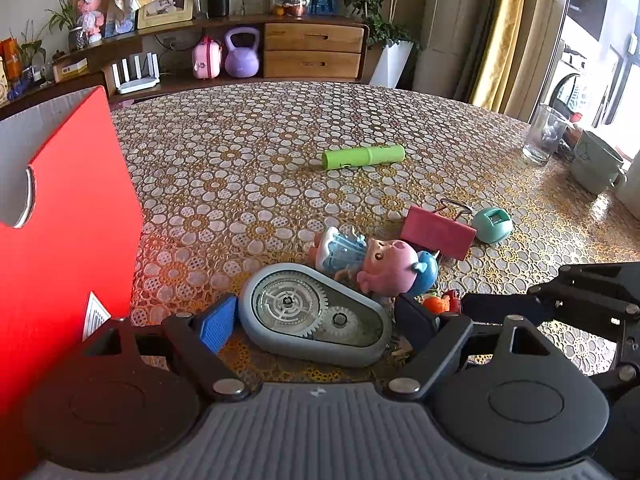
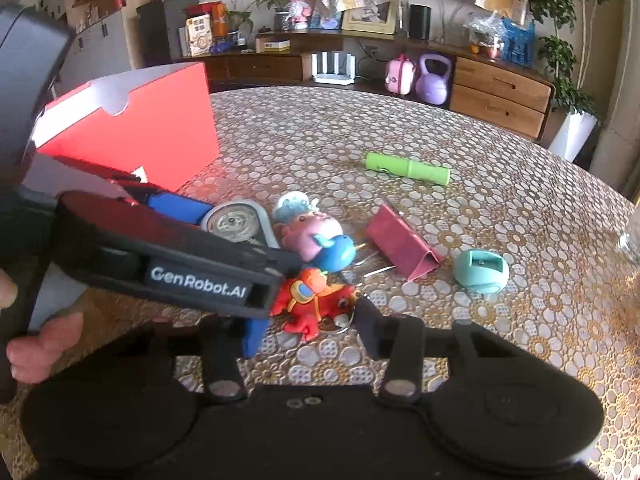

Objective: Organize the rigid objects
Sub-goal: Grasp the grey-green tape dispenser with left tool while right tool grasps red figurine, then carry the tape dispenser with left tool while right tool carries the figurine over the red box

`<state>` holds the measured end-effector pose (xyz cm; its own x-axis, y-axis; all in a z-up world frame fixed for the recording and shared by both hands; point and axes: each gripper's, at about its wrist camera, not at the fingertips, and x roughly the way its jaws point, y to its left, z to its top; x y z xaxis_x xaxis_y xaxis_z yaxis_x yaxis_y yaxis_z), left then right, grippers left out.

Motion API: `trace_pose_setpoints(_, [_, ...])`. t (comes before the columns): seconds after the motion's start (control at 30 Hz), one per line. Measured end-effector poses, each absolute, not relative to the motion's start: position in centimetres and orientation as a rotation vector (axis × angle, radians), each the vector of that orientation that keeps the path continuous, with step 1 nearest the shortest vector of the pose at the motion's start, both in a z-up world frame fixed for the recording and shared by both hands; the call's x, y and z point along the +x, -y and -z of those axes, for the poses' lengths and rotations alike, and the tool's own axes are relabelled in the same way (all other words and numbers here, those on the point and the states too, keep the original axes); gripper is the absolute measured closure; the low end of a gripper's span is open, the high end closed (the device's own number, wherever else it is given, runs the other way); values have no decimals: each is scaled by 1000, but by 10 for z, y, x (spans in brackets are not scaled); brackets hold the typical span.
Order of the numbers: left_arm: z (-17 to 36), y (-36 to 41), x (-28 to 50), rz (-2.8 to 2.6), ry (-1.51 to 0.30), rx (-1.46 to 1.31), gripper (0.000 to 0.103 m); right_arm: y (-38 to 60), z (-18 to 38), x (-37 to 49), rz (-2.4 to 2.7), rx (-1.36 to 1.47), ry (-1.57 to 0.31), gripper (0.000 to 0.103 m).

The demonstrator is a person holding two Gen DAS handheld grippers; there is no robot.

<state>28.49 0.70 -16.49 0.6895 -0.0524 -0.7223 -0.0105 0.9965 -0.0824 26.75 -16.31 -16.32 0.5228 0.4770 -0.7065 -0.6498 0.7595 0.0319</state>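
Items on my flower-patterned tablecloth: red toy figure, half hidden behind my left gripper's finger in the right view, sits between my right gripper's fingers; whether the pads press it, I cannot tell. Grey correction-tape dispenser lies between my left gripper's fingers, which stand wide, blue pad just beside its rounded end. Pink pig doll lies just beyond, then pink binder clip, teal sharpener, green tube farther off. Red box at left, cut off by the frame.
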Motion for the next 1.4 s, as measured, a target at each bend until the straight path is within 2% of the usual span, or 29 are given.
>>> trace_pose_setpoints(0.1, [163,-10,281,35,-807,-95,23,170,160,262,-683,-243,-760,60])
trace_pose_setpoints(0.63, [141,5,241,111,-808,-81,23,219,127,212,-591,-136,-748,60])
trace_pose_setpoints(1.4, [36,-34,155,118,-732,-69,23,181,25,141,-564,-137,-640,60])
